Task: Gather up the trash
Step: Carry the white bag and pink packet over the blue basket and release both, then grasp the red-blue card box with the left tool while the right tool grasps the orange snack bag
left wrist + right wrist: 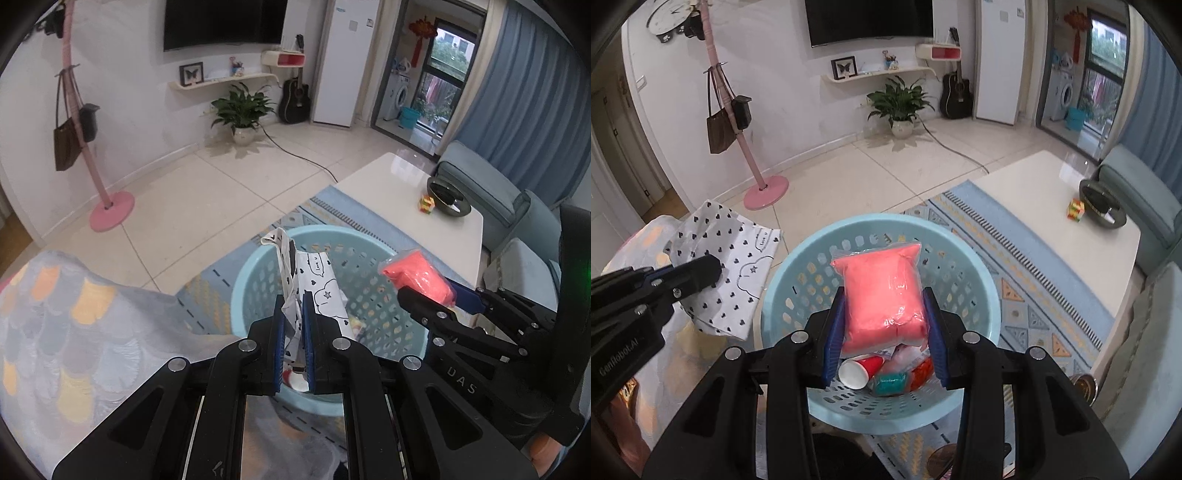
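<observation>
A light blue perforated basket (258, 258) (979, 280) stands on the rug below both grippers. My left gripper (294, 314) is shut on a white paper bag with black hearts (317, 280) (731, 258), held over the basket's left rim. My right gripper (884, 317) is shut on a pink packet in clear plastic (882, 291) (419, 275), held above the basket's middle. Inside the basket lie a red paper cup (860, 369), a teal wrapper (892, 382) and other wrappers.
A white coffee table (1052, 206) at the right carries a dark ashtray (1102, 206) and a colourful cube (1075, 209). A patterned blanket (55, 325) lies at the left. A pink coat stand (764, 194), a potted plant (901, 107) and a guitar (956, 94) stand farther back.
</observation>
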